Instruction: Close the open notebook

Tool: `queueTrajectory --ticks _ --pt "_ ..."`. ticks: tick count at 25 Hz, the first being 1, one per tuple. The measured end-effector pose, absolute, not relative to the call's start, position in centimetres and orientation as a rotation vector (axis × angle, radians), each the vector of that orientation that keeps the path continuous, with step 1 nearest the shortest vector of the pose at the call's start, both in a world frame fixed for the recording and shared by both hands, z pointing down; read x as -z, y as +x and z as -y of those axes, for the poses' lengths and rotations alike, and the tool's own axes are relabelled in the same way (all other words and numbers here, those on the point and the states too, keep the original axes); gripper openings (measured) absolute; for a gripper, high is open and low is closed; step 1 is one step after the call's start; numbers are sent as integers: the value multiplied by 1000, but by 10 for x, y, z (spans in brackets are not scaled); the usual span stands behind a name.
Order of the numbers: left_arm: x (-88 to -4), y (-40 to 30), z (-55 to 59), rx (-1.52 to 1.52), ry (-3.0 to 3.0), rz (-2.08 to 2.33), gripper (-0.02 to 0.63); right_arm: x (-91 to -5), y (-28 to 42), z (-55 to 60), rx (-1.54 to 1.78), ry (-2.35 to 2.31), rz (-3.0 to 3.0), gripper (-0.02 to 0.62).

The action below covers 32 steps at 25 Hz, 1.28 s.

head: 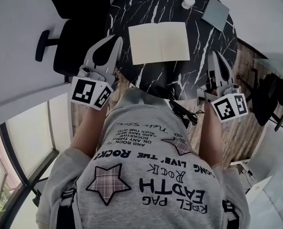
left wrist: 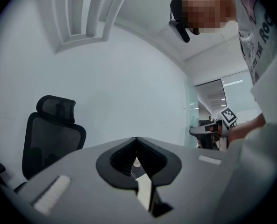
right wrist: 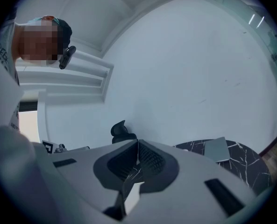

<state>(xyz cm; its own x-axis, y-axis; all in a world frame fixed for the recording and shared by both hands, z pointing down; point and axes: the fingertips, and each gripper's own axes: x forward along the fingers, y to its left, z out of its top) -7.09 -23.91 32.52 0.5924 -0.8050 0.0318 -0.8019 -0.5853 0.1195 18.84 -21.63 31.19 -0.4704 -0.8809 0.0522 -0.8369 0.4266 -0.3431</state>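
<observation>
Lying open and flat on the marbled tabletop [head: 131, 4], the notebook [head: 159, 42] in the head view sits between the left tongs [head: 115, 40] and right tongs [head: 217, 55], touched by neither. In the left gripper view those tongs are closed on nothing, with a chair [left wrist: 52, 134] beyond. In the right gripper view the tongs are likewise closed and empty, with the tabletop to the right.

Notebook [head: 159, 42] cream pages; table [head: 203, 46] black, white veining; flat slab [head: 215, 12] apparently blue-grey.
</observation>
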Motion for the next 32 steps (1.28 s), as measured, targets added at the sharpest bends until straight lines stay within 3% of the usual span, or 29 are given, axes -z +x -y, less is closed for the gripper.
queueTrajectory --ticks 18,30,32 --pt "-345 -65 258 -4 2711 1385 8 -418 197 243 785 -1578 -2575 12" --pt "-348 -59 259 -20 2724 1364 8 -571 171 215 1430 -1329 -2600 16" --pt "-348 -58 257 -40 2738 1357 8 -585 168 209 1556 -1282 -2493 40"
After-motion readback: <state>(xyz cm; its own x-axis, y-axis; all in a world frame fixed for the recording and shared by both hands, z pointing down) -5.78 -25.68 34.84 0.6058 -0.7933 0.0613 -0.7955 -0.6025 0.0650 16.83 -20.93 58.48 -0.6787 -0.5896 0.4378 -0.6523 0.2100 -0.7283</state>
